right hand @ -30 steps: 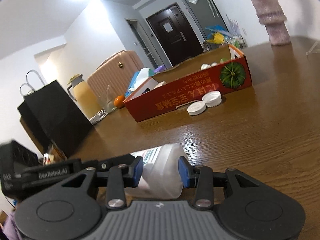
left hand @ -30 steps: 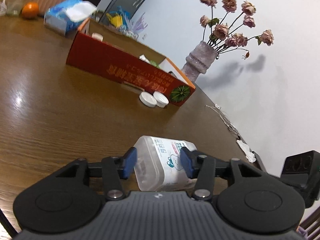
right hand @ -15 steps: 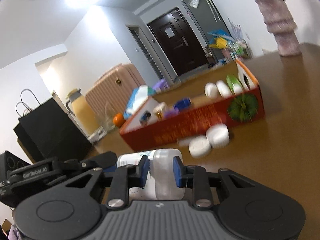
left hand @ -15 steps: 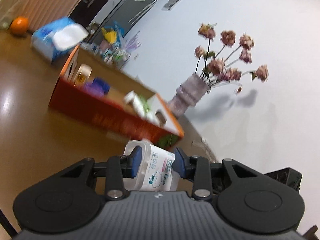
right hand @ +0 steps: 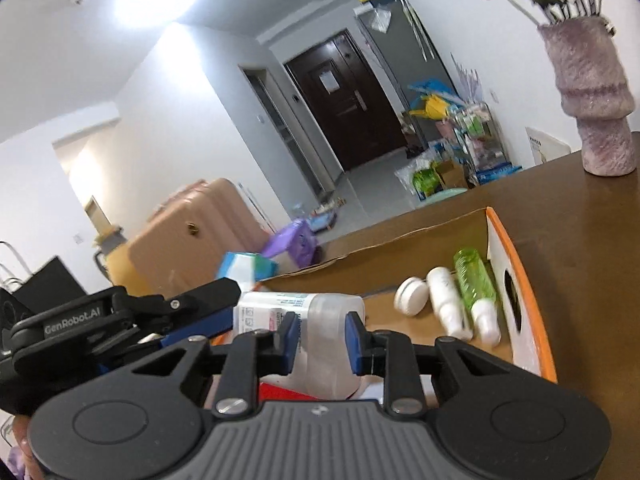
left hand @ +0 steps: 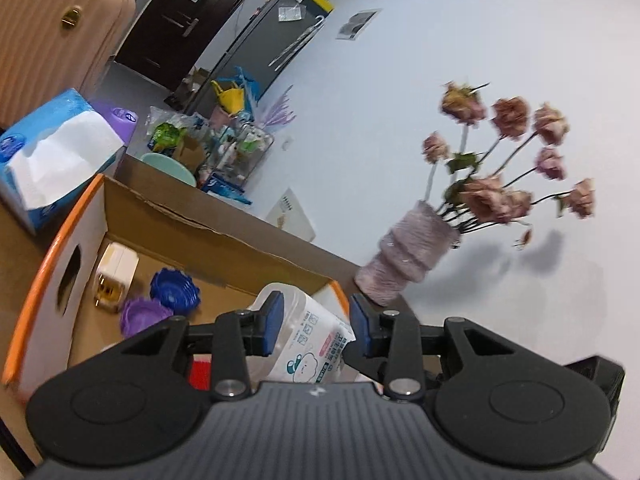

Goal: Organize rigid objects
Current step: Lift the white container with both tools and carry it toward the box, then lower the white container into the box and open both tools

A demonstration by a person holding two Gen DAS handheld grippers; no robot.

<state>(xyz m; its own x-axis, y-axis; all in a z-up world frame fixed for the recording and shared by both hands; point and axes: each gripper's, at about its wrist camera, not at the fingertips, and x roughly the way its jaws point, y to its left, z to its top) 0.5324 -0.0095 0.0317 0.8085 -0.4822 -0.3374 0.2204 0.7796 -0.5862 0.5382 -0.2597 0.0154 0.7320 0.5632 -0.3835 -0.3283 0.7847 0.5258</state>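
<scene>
A clear plastic container (left hand: 310, 336) with a white printed label is gripped from both ends and held lying on its side above the open cardboard box (left hand: 168, 220). The left gripper (left hand: 314, 330) is closed on the labelled end, its blue pads pressed against the sides; the right gripper (right hand: 322, 338) is clamped on the clear end of the same container (right hand: 320, 320).

Inside the box, at one end, a white plug adapter (left hand: 116, 276), a blue flower-shaped piece (left hand: 174, 290) and a purple one (left hand: 144, 316) are seen lying close together. At the other end, a white round case (right hand: 410, 295), a white bottle (right hand: 446, 300) and a green bottle (right hand: 476, 284) lie side by side on the floor of the box (right hand: 520, 288).

A tissue pack (left hand: 52, 156) lies just outside the box, and a vase of dried roses (left hand: 408, 252) stands on the table (right hand: 580, 240) beyond it.
</scene>
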